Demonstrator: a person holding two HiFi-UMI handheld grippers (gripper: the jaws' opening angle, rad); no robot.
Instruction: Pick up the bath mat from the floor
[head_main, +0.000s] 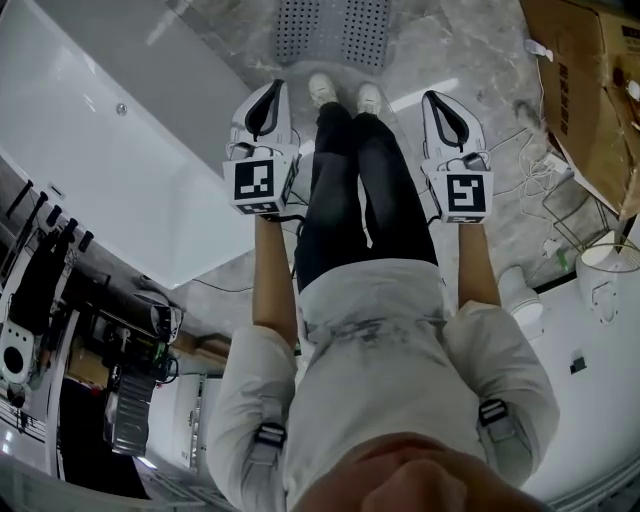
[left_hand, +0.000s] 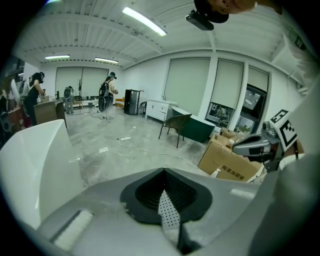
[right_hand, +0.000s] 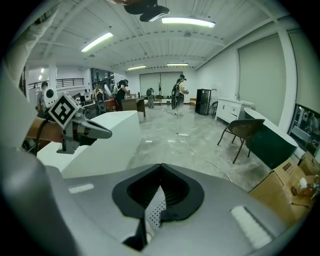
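The grey bath mat (head_main: 332, 30), covered in small dots, lies flat on the marble floor just beyond the person's white shoes (head_main: 344, 92). My left gripper (head_main: 268, 98) and right gripper (head_main: 444, 104) are held out level at waist height, one on each side of the legs, well above the mat. Both are shut with nothing between the jaws. The left gripper view has its closed jaws (left_hand: 166, 201) pointing across the room, and the right gripper view shows the same (right_hand: 154, 206). Neither gripper view shows the mat.
A white bathtub (head_main: 110, 160) runs along the left. Cardboard boxes (head_main: 592, 90) and loose cables (head_main: 535, 172) are on the right, with a white fixture (head_main: 602, 292) nearer. Further off stand a chair (right_hand: 242, 131) and people working (right_hand: 178, 94).
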